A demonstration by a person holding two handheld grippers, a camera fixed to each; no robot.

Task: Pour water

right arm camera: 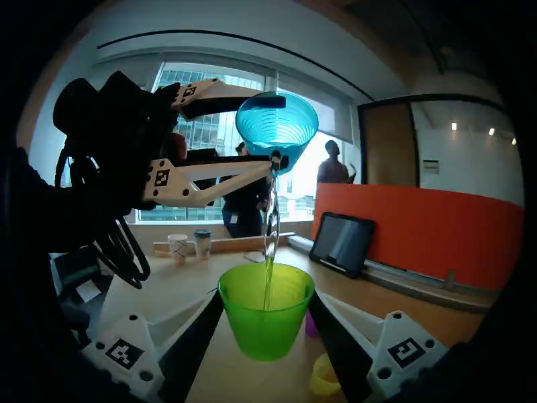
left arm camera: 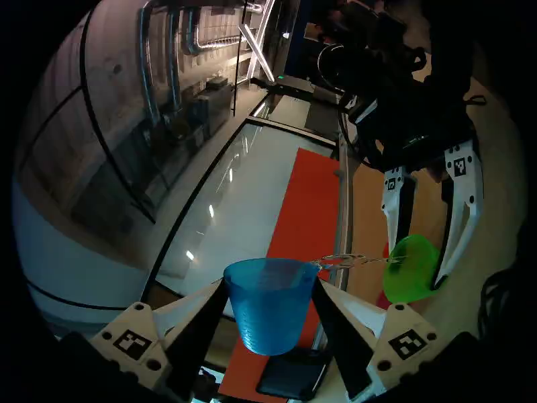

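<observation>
Water falls in a thin stream [right arm camera: 271,221] from a tipped blue plastic cup [right arm camera: 276,121] into a green plastic cup [right arm camera: 266,329] directly beneath it, as the right gripper view has it. My left gripper [right arm camera: 282,131] clamps the blue cup from both sides, with the jaws parted no wider than the cup itself. The cup leans far over, and the stream leaves the lowest part of its rim. My right gripper [right arm camera: 266,302] grips the green cup upright in the same way, one finger pressed to each side, and the water lands inside its open mouth. The cup is over the pale wooden table [right arm camera: 376,295], though I cannot tell whether its base touches the wood.

A dark tablet [right arm camera: 344,243] leans at the foot of an orange partition [right arm camera: 436,228] to the right of the green cup. Two paper cups [right arm camera: 178,247] stand side by side on a ledge at the back left, under the window. People [right arm camera: 332,164] stand by the glass beyond them. A small yellow object [right arm camera: 323,379] and a purple one [right arm camera: 311,326] sit low on the table just beside the green cup, too blurred to name.

From the left gripper view, the stream reaches sideways across the gap from the blue cup's rim to the green cup.
</observation>
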